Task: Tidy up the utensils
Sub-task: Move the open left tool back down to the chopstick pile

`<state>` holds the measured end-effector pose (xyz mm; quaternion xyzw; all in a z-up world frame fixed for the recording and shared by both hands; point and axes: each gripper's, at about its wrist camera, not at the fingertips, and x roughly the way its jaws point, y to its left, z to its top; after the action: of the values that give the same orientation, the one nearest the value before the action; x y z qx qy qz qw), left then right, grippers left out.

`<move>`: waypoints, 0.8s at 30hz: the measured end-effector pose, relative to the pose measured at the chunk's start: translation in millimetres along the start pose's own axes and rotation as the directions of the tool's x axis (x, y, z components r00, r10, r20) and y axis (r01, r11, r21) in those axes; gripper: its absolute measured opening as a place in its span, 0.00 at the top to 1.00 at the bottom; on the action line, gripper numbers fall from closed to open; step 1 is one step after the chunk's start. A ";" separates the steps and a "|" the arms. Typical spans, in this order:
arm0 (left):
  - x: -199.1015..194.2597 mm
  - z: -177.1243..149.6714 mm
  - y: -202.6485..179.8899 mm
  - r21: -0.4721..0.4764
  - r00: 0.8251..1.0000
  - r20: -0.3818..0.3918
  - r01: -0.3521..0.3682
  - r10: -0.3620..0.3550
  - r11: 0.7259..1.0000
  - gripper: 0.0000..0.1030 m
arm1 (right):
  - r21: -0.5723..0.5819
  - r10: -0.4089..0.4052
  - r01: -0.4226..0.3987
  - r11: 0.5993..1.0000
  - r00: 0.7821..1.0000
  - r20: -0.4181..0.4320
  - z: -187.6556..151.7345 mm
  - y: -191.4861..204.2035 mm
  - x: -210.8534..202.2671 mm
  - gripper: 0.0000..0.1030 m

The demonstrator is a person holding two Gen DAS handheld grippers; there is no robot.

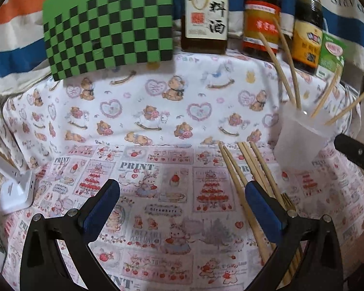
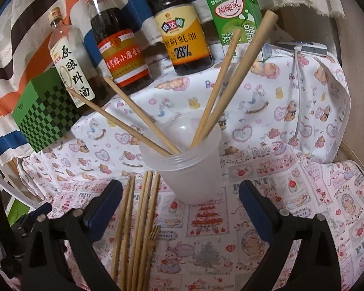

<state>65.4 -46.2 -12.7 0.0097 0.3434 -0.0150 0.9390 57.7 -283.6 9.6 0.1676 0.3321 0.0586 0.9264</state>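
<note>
A frosted plastic cup (image 2: 191,167) stands on the patterned cloth with several wooden chopsticks (image 2: 233,80) leaning out of it. It also shows in the left wrist view (image 1: 301,140) at the right. Several more chopsticks (image 2: 138,223) and a small wooden fork (image 2: 153,236) lie flat on the cloth just left of the cup; in the left wrist view these chopsticks (image 1: 242,177) lie under my right-hand finger. My right gripper (image 2: 180,196) is open and empty, just short of the cup. My left gripper (image 1: 182,197) is open and empty over bare cloth.
Three sauce bottles (image 2: 182,31) and a green milk carton (image 2: 235,17) stand behind the cup. A green checkered box (image 1: 109,24) sits at the back left. A white device (image 1: 17,189) lies at the left edge. A white cable (image 2: 298,92) hangs at the right.
</note>
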 end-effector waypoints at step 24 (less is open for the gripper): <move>25.8 -25.0 -47.1 0.223 0.981 -0.192 0.036 0.008 0.974 0.01 | 0.031 -0.036 0.036 0.999 0.999 -0.001 1.4 -6.8 1.2 0.06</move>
<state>67.4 -93.1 -48.8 0.1152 0.4284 -0.0594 0.8942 59.5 -290.0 7.6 0.1761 0.3364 0.0367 0.9244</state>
